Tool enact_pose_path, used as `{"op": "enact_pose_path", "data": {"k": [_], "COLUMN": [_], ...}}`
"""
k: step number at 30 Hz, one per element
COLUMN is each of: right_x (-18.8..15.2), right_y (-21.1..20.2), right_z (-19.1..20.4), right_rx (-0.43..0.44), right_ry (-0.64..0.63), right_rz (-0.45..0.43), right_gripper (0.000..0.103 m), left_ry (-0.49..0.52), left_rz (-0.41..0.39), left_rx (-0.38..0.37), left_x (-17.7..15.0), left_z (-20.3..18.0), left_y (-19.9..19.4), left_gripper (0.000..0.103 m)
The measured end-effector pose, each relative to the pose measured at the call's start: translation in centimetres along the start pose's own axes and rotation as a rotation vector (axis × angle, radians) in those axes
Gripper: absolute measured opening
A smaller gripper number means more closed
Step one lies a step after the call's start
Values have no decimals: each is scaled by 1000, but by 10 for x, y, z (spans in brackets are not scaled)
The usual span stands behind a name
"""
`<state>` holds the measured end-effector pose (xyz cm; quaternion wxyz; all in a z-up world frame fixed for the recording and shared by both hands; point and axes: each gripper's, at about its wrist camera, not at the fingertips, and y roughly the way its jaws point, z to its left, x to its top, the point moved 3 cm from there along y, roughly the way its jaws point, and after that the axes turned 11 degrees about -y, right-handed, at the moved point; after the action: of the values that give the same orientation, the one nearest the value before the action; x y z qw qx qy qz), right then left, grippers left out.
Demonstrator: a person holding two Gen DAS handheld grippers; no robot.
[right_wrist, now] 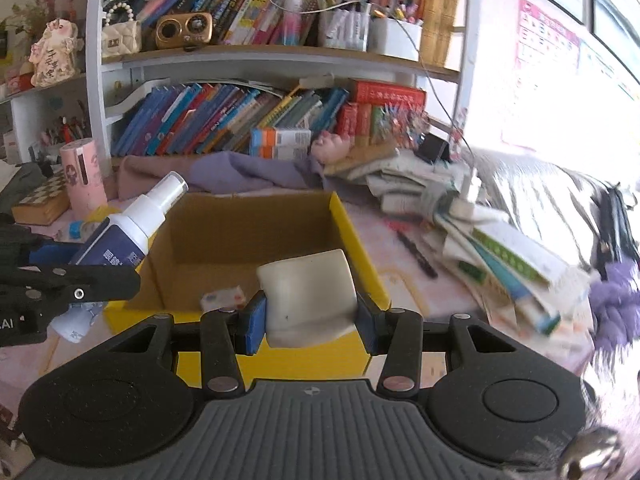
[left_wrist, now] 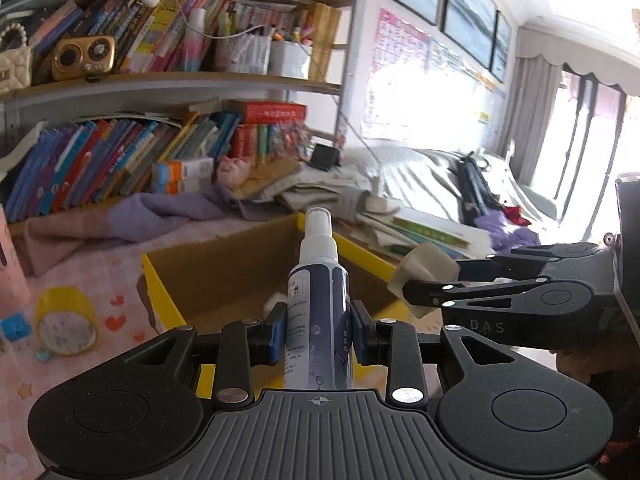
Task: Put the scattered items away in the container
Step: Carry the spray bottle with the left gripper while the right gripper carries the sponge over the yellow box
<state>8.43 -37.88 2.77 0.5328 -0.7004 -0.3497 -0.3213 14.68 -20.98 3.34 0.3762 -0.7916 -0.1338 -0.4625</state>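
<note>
The spray bottle (left_wrist: 319,312) is glossy plastic with a printed label. The box (right_wrist: 240,240) is matt brown cardboard, yellow outside. The gripper (right_wrist: 308,316) bodies are matt black plastic.

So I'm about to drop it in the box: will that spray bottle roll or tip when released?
The spray bottle is round and slim, so it probably rolls if laid down. Stood upright it looks tall and tippy. The left gripper grips smooth plastic, likely slippery.
</note>
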Motion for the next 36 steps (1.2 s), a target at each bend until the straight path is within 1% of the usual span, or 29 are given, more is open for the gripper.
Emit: {"op": "enact_pose_path", "data": {"k": [3, 8, 13, 17, 19, 22, 27, 29, 36], "right_x": [9, 22, 30, 34, 34, 33, 26, 26, 28], "right_y": [20, 58, 92, 116, 127, 146, 169, 173, 180], "right_z": [-14, -29, -30, -24, -20, -15, -12, -10, -5], "right_rx": [36, 108, 185, 248, 284, 338, 392, 384, 414], "right_ry": [-29, -78, -126, -184, -215, -248, -274, -321, -384], "right_rz": [-8, -2, 13, 42, 66, 127, 213, 215, 220], "right_gripper": [43, 43, 43, 43, 43, 43, 43, 43, 43], "left_ry": [-8, -30, -24, -7, -5, -11, -6, -2, 0], "left_rz": [-4, 12, 28, 73, 98, 140, 208, 231, 272], "left_rx": [43, 123, 187, 226, 236, 243, 260, 263, 272], "left_x": [7, 13, 19, 18, 16, 10, 0, -3, -11], "left_z": [2, 9, 11, 14, 17, 19, 23, 22, 22], "left_y": [14, 39, 61, 80, 91, 104, 121, 126, 134], "left_gripper": [31, 31, 31, 31, 31, 31, 31, 31, 31]}}
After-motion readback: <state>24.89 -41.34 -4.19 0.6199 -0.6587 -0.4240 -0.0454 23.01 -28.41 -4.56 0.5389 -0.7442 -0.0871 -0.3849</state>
